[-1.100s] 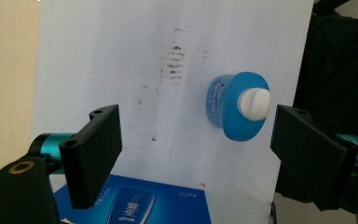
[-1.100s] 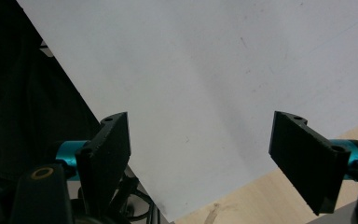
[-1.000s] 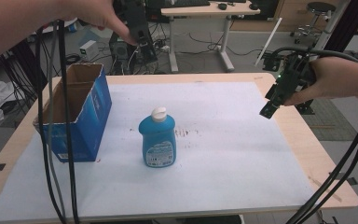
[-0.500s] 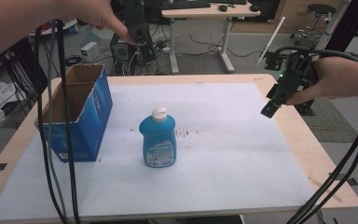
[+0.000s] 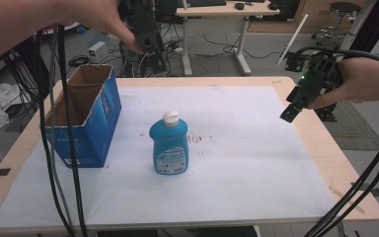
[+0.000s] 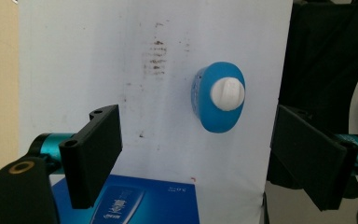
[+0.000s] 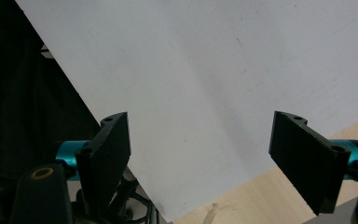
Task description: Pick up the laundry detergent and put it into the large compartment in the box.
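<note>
the blue box (image 5: 86,118) stands just left of the blue bottle (image 5: 169,145), mid-mat. from above, the left gripper (image 6: 196,149) frames that bottle between spread, empty jaws. the right gripper (image 5: 290,112), jaws released, hangs well right.

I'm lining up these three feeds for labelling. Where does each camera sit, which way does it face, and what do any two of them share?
High view: above the person's side, facing forward and down on the table; both forearms enter.
Left gripper view: on the left gripper, looking straight down at the blue bottle and blue box; open jaws.
Right gripper view: on the right gripper, looking down at the white mat's edge; open jaws.
Shared: bottle, high and left views.
</note>
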Action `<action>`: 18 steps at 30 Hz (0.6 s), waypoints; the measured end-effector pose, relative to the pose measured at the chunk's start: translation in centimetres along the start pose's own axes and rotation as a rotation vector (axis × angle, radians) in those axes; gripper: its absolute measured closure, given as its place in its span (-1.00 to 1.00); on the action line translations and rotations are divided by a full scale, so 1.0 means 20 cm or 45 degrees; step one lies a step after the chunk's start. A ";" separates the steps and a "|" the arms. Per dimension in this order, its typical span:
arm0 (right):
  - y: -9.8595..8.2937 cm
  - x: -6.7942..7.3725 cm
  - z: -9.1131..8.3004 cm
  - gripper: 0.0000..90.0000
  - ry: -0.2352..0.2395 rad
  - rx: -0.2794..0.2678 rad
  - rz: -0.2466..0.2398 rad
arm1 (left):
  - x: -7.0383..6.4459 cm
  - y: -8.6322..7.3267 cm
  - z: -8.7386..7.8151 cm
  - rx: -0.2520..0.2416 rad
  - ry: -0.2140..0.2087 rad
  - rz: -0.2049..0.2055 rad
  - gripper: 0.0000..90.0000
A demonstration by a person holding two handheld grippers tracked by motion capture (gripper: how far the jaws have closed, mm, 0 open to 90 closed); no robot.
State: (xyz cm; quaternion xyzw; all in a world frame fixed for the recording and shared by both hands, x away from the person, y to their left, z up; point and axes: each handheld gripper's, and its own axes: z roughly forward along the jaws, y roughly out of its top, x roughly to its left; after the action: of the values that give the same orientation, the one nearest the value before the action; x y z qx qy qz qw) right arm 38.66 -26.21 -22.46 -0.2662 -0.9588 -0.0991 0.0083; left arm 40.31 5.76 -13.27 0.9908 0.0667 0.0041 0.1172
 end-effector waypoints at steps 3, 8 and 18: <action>0.00 0.00 0.00 -0.56 0.003 -0.006 -0.001 | -0.03 0.00 0.04 0.024 -0.007 0.007 -0.63; 0.00 0.00 0.01 -0.56 0.003 -0.005 -0.004 | -0.07 0.00 0.10 0.033 -0.016 0.005 -0.63; 0.00 0.00 0.02 -0.56 0.006 -0.004 -0.017 | -0.12 -0.02 0.30 0.077 -0.030 0.005 -0.63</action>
State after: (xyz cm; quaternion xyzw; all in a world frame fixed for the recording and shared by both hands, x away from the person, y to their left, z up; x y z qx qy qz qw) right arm 38.79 -26.11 -22.93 -0.2597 -0.9603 -0.1011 0.0094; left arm 38.00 4.38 -19.18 0.9940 0.0635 -0.0095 0.0882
